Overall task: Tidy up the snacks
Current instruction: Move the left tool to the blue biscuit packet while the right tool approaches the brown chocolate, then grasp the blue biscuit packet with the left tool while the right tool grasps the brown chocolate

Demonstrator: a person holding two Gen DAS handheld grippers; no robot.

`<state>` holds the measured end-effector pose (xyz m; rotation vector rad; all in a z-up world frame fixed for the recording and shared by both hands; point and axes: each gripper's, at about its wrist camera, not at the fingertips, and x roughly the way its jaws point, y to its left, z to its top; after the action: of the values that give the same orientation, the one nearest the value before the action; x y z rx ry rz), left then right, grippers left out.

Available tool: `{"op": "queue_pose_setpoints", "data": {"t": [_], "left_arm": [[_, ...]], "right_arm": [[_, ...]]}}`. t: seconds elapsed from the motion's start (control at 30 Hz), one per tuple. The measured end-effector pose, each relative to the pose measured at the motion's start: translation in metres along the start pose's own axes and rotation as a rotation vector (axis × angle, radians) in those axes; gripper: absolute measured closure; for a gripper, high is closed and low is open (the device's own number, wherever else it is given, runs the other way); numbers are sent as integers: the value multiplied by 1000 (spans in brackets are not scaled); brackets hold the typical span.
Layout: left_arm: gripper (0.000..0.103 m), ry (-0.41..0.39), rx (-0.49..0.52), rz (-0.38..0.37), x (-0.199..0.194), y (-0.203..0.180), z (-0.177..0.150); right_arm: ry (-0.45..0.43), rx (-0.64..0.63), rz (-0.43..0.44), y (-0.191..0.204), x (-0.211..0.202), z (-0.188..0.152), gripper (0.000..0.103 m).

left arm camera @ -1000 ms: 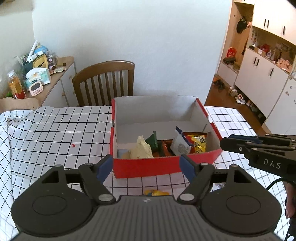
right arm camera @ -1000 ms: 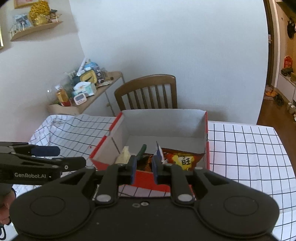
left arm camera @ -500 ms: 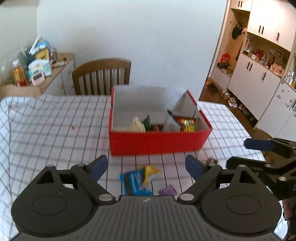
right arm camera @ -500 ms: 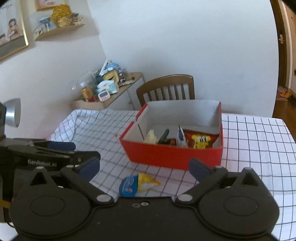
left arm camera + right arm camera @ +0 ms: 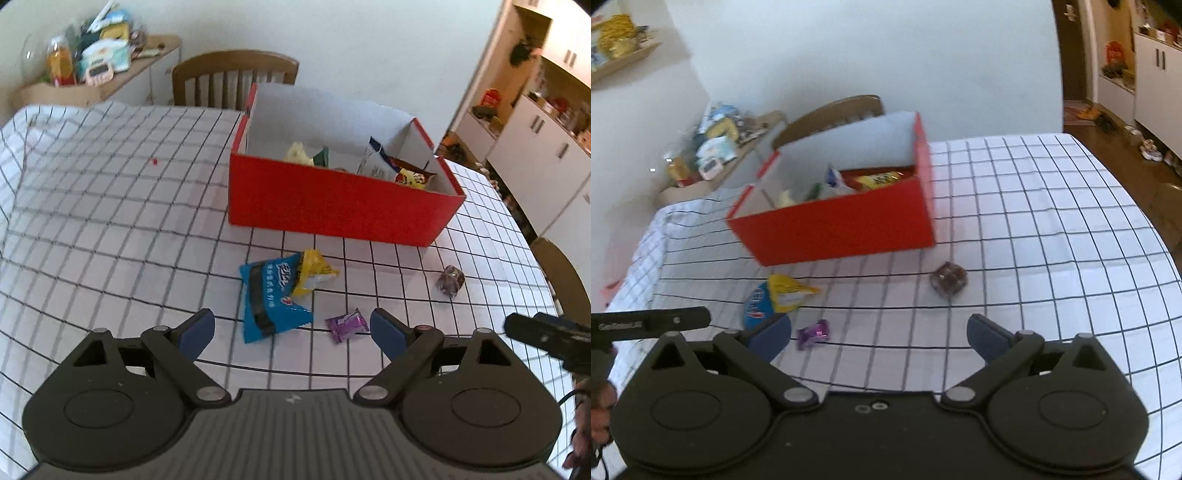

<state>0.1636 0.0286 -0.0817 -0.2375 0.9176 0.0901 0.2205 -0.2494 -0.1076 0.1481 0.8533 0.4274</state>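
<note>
Hovering released left hand-held gripper (image 5: 291, 332), right hand-held gripper (image 5: 879, 338) closing, empty, "GenRobot" lettering blurred, blue packet (image 5: 271, 299) print unreadable

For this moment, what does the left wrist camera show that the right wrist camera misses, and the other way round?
Only the left wrist view shows the small red speck on the tablecloth and a second chair at the right table edge. Only the right wrist view shows the wall shelf and the doorway. Both show the red box with snacks inside, the blue packet, the yellow packet, the purple candy, the dark wrapped candy, the far chair, and both grippers, left gripper and right gripper, with nothing between the fingers.
</note>
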Motion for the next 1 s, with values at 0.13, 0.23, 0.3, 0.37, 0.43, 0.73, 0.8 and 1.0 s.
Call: {"op": "queue_pose_setpoints", "data": {"t": [0.13,0.23,0.3,0.37,0.43,0.73,0.8,1.0], "left_arm": [[11,30,-45,31,18,3,0],[11,39,-76,64,30,10,4],[11,51,-96,79,39,12,7],[12,65,-113,91,48,14,10],[12,84,-128,99,56,17,12],[12,195,-215,40,90,40,23],[18,209,-217,29,95,43,24],[36,244,-216,-11,108,44,26]], "right_arm": [[18,11,-74,-9,20,-1,4],[49,58,-56,-24,33,-1,4],[65,101,-55,-31,44,3,4],[96,90,-87,-33,58,7,4],[112,65,-118,-31,70,11,4],[128,140,-187,-53,110,29,22],[143,127,-174,-56,117,30,26],[147,78,-136,-55,127,33,43]]}}
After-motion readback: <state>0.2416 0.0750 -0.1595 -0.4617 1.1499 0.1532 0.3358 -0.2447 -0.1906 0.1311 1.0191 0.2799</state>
